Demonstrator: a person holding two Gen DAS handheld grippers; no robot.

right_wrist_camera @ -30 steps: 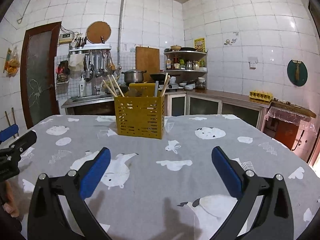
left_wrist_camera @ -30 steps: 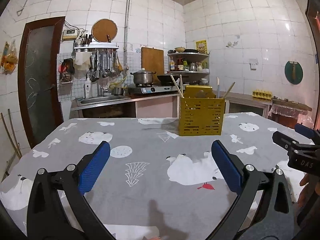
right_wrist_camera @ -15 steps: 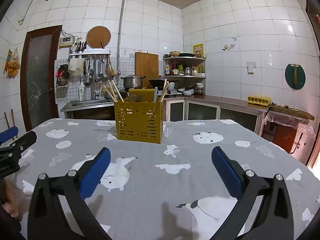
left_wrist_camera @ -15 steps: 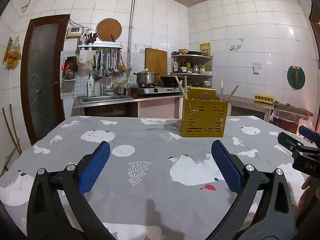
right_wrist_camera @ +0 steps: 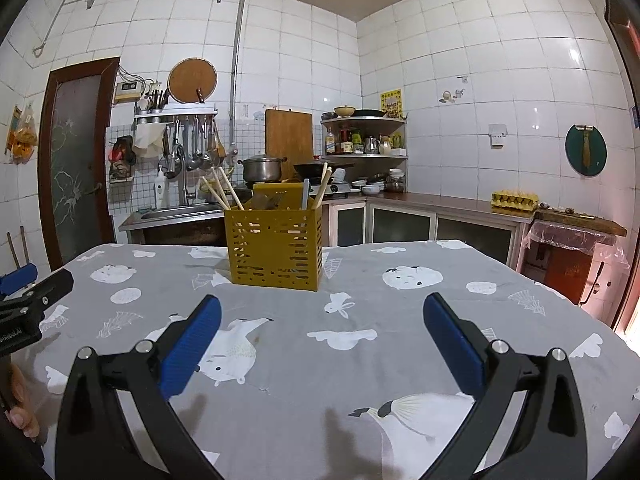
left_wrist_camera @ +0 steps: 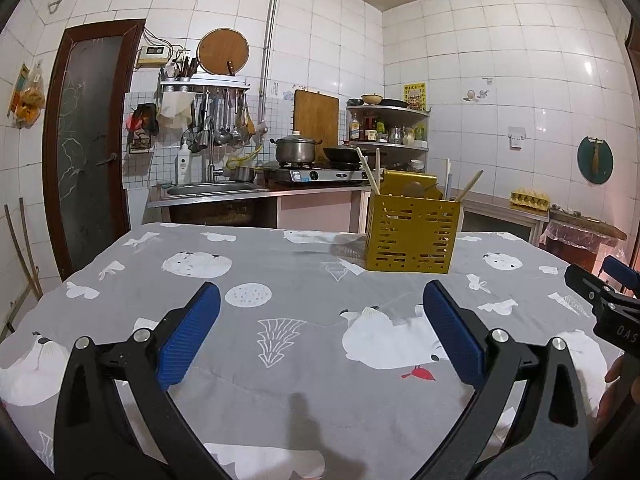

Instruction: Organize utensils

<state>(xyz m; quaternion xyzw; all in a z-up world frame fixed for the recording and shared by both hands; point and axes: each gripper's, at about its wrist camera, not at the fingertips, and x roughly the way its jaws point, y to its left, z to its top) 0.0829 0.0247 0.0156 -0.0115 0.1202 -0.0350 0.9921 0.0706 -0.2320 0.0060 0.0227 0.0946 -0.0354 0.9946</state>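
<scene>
Room: tiled kitchen, patterned desk (left_wrist_camera: 280, 360).
Holder: yellow utensil basket (right_wrist_camera: 274, 250) with chopsticks (right_wrist_camera: 224, 194), mid-desk.
Grippers: left gripper (left_wrist_camera: 320, 332) and right gripper (right_wrist_camera: 322, 332) wide apart, empty, short of basket.
Risk: a careless reach could tip it.

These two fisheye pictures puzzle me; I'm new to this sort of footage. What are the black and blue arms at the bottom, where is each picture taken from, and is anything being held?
No robot here: a person holds a pair of black tongs with blue pads in each hand, each carrying a camera that looks along its fingers. One picture looks out from the left tongs, the other from the right tongs. Each view also catches the other tongs at its edge. Both pairs are open and hold nothing. They hover over a table with a grey animal-print cloth. On it stands a yellow perforated utensil box with wooden chopsticks sticking out. Behind is a white-tiled kitchen.
</scene>
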